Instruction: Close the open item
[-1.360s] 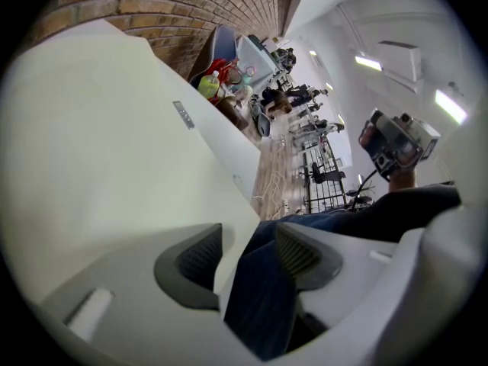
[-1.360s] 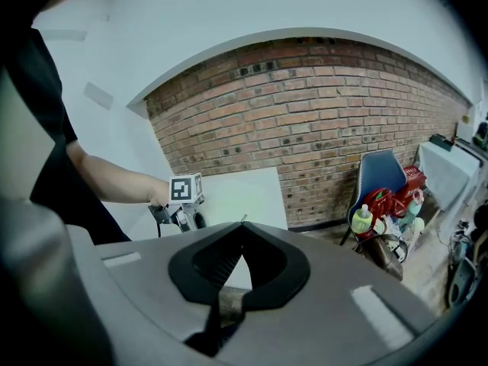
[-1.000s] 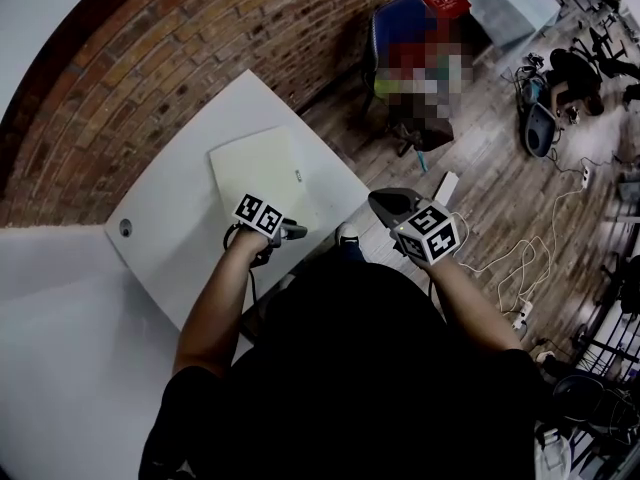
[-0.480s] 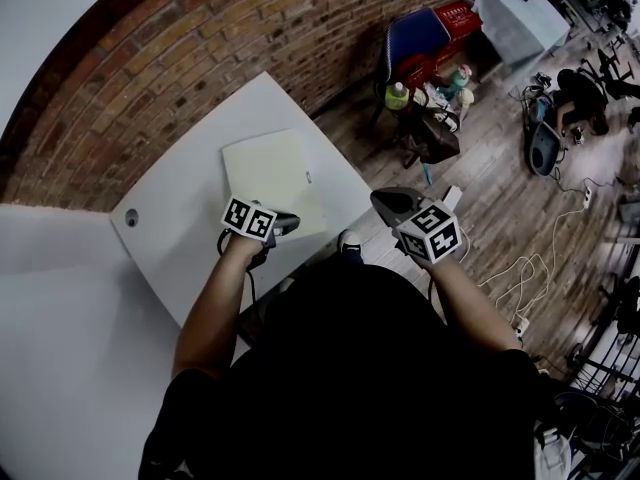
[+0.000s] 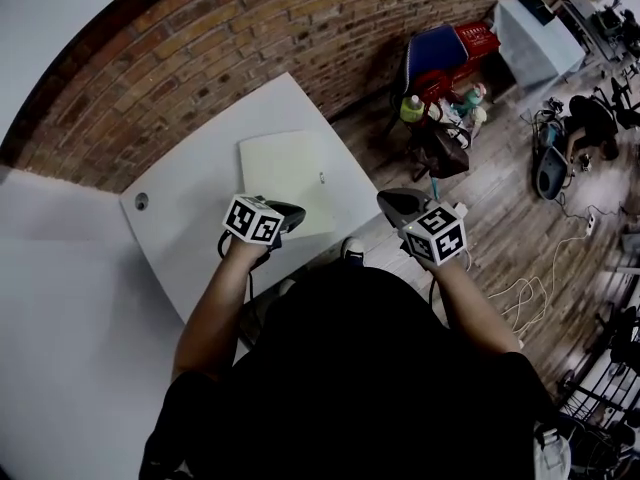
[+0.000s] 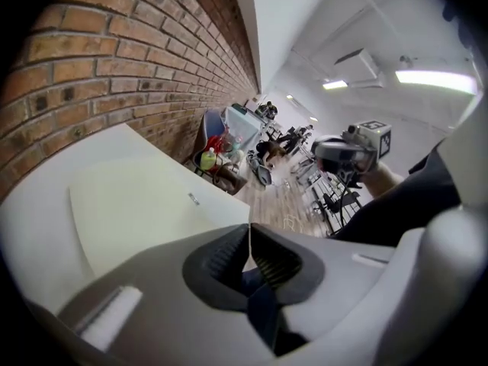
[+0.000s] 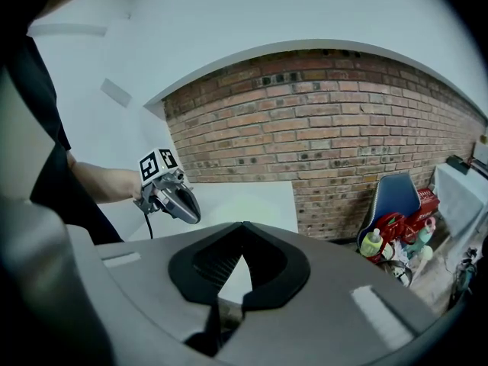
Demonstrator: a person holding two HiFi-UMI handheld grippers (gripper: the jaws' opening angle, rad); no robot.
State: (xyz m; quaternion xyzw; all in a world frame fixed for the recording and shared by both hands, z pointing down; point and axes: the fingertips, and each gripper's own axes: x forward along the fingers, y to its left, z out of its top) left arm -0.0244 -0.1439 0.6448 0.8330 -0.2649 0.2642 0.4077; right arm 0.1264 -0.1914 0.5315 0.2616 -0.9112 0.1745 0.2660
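Cream flat item [image 5: 290, 173], top face down and level on the white worktop [image 5: 185, 253], just ahead of and below the left fingers [image 6: 221, 258]. Laptop or folder: too plain to tell, with only a small label [image 5: 322, 178] near one edge. No gap showing along any visible edge, hence judged already closed, with little left of the job beyond drawing away.

Above its near edge, the left gripper [image 5: 292, 214], tilted down toward the cream surface and apparently clear of it. Fingers there pressed together, having just been closing, with nothing between them. Judged a resting pose rather than a grip, and a sensible one, with no lid to lift and no edge to pinch.

Off to the side, the right gripper [image 5: 392, 202], past the worktop's edge, over the wooden floor [image 5: 500, 218] and well apart from the item. Right fingers [image 7: 213, 261] likewise closed tip to tip, and empty. Probably parked there to keep the lid and the left side's path free, with no second hold needed on so flat and steady a thing.

Behind the worktop's far edge, a brick wall [image 5: 250, 38]. Well beyond the right fingers, a blue chair [image 5: 435, 48] amid clutter, of no bearing here.

One possible risk: shut fingers brushing the item on the way back and sliding it across the smooth top.
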